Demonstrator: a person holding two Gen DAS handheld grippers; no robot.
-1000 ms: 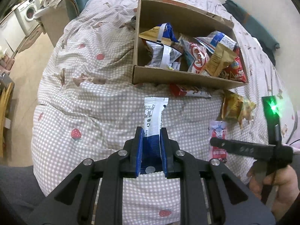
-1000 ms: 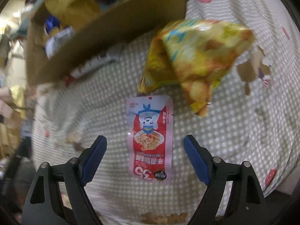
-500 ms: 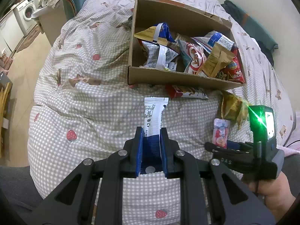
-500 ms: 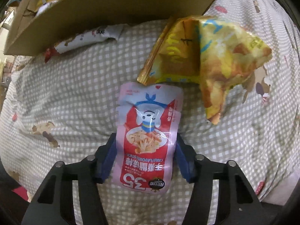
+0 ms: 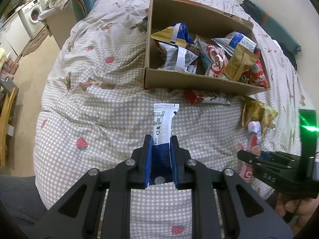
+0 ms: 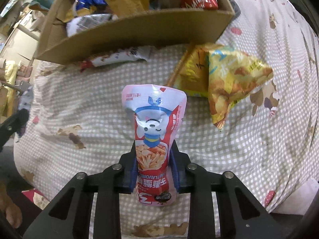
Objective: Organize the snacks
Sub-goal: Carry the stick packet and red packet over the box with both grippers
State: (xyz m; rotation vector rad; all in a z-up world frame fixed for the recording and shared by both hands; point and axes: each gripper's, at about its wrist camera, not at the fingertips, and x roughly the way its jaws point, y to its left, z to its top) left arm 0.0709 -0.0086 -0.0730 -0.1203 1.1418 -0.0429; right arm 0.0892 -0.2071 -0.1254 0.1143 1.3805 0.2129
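My left gripper (image 5: 161, 149) is shut on a white and blue snack bar (image 5: 163, 123), held above the checked bedcover. My right gripper (image 6: 153, 159) has its jaws closing on a pink and red snack pouch (image 6: 154, 117), which is pinched between the pads and lifted off the cover. The same pouch (image 5: 253, 137) and the right gripper (image 5: 265, 157) show at the right of the left wrist view. A cardboard box (image 5: 199, 81) full of snack packets sits further back on the bed. A yellow chip bag (image 6: 229, 79) and a red and white wrapper (image 6: 117, 56) lie loose by the box.
The bed's checked cover (image 5: 99, 103) with strawberry prints stretches left of the box. A washing machine (image 5: 31, 20) and cabinets stand far left beyond the bed. A person's hand (image 5: 295, 209) holds the right gripper at the lower right.
The right gripper's jaws closed around the pink pouch and raised it off the cover, crumpling its middle. The left gripper kept still with its bar.
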